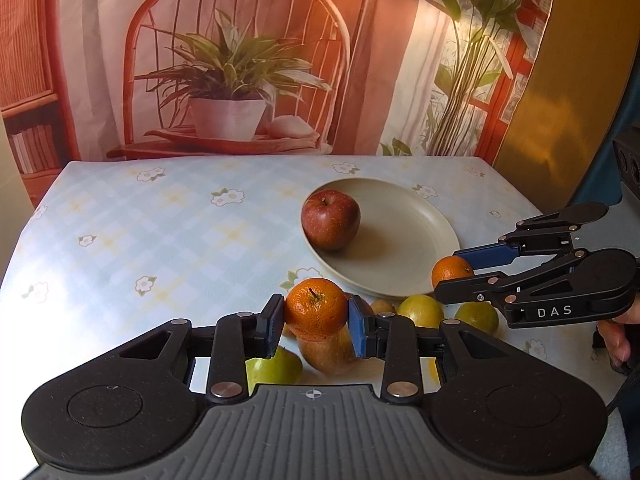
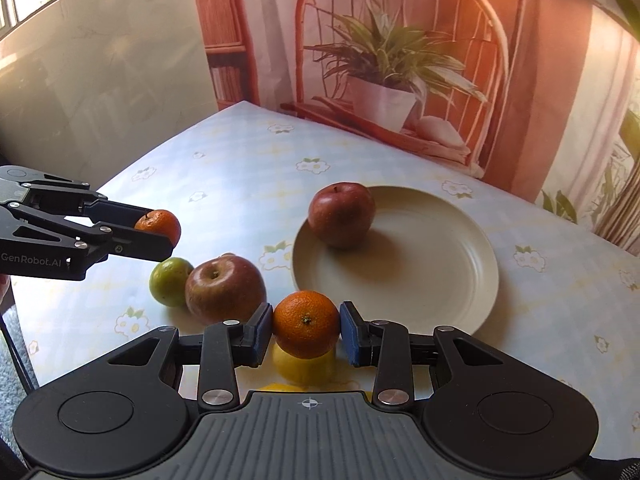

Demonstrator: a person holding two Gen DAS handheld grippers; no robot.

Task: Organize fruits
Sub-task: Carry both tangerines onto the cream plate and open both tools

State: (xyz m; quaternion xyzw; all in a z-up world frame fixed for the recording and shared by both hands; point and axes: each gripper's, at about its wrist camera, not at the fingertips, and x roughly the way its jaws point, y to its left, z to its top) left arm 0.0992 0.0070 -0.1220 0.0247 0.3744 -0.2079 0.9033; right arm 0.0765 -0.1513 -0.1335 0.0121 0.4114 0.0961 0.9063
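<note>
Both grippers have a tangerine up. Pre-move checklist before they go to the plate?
1. Left gripper grip: ok, both pads press its tangerine.
2. Right gripper grip: ok, tangerine sits between the pads; far-side contact looks slight.
3. Both tangerines lifted: ok, other fruit shows beneath them.
4. Room on plate: ok, only one red apple at its far left edge.
5. Grippers apart from each other: ok.
6. Loose apple and green fruit below left gripper's path: cannot tell clearance.

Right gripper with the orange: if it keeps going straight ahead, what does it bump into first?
Probably the plate, whose near rim lies just ahead of the right gripper and its orange. If held high enough, it might pass over.
</note>
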